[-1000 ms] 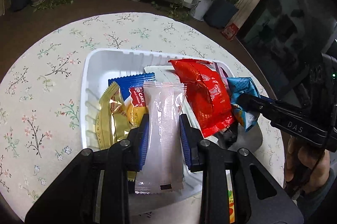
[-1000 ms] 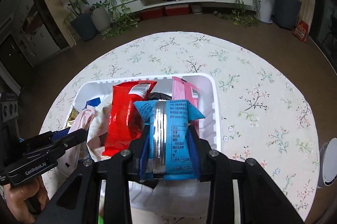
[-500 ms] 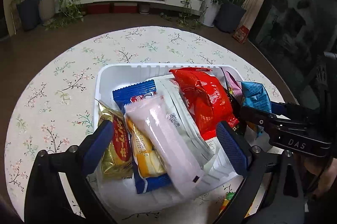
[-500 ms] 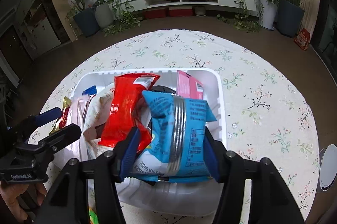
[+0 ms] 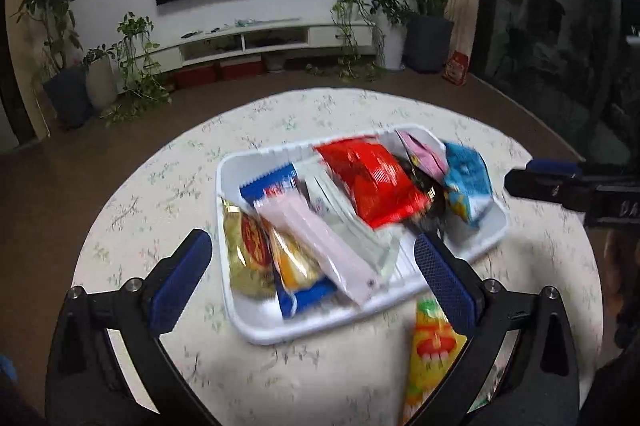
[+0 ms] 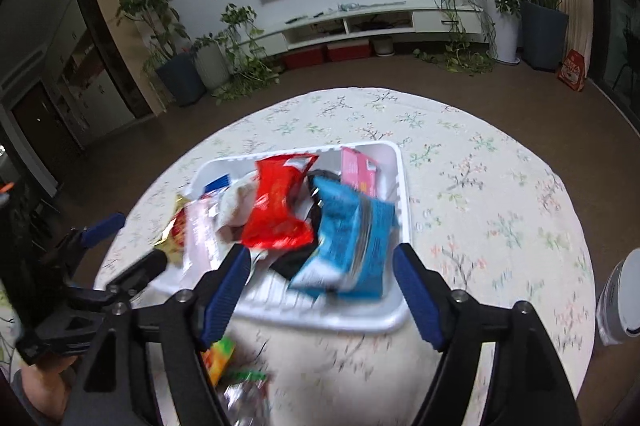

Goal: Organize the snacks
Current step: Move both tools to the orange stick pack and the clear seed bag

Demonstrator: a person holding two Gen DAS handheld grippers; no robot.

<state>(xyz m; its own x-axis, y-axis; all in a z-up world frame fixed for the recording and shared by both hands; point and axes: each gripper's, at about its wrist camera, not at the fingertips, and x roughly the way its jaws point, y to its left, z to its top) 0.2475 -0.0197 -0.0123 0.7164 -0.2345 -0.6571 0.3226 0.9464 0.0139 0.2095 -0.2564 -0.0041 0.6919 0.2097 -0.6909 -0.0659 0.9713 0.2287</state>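
Note:
A white tray (image 5: 256, 322) on the round floral table holds several snack packs: a gold pack (image 5: 246, 254), a pale pink sachet (image 5: 320, 246), a red bag (image 5: 372, 182) and a light blue pack (image 5: 468, 186). My left gripper (image 5: 312, 286) is open and empty, raised over the tray's near edge. My right gripper (image 6: 320, 290) is open and empty above the tray's (image 6: 360, 314) near side; the blue pack (image 6: 352, 246) lies in the tray just beyond it. A yellow-green pack (image 5: 430, 342) lies on the table outside the tray.
The round table with a floral cloth (image 6: 480, 186) carries a white cylinder (image 6: 618, 302) at its right edge. More loose packs (image 6: 240, 382) lie near the front edge. A TV wall, low cabinet and potted plants stand behind.
Both grippers opened and let go: the left dropped the pink sachet, the right dropped the blue pack into the tray. Both have pulled back and up from the tray.

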